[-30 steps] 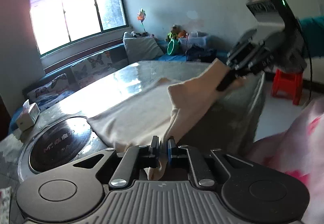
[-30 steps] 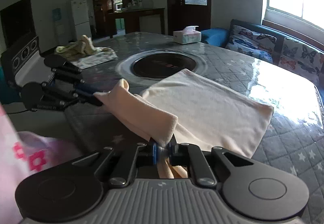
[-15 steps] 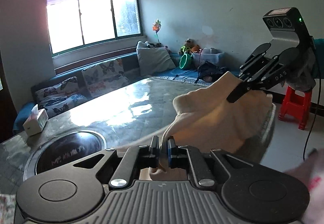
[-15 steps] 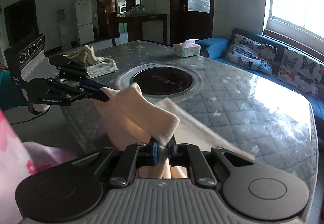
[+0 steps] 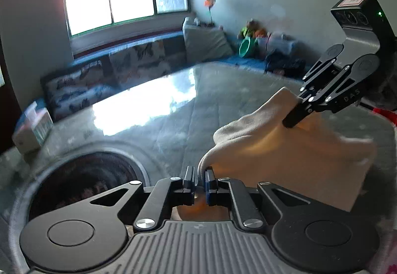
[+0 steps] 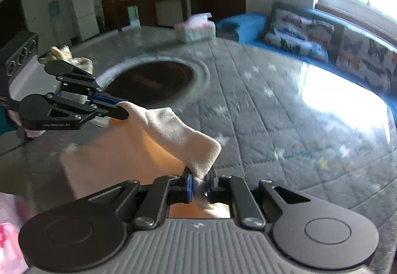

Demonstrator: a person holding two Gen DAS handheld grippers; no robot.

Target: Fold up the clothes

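Left wrist view: blurred. Far left, tissue box on the surface edge; next to it a round dark inset in the quilted cover. Bottom centre, left tongs clenched on a fold of the cloth, beige, pads pressing it from both sides. Cloth runs up and right from there to the right tongs, which come in from the upper right with a corner of it at their tips. Between the two sets of tongs the cloth is lifted in a ridge; its lower part drapes down onto the surface near the right edge. Background: window, sofa with cushions, toys by the wall.

Right wrist view: also blurred. Left tongs enter from the left, tight on one cloth corner. A pile of pale fabric lies behind them on the surface. Cloth sags between both tongs, its lower layer flat on the surface at lower left. Dark inset sits just beyond it, tissue box at the far edge. Bottom centre, right tongs: jaws opening, cloth fold between them, pads appear to touch it on both sides. Right half of the surface is bare quilt with window glare, sofa beyond.
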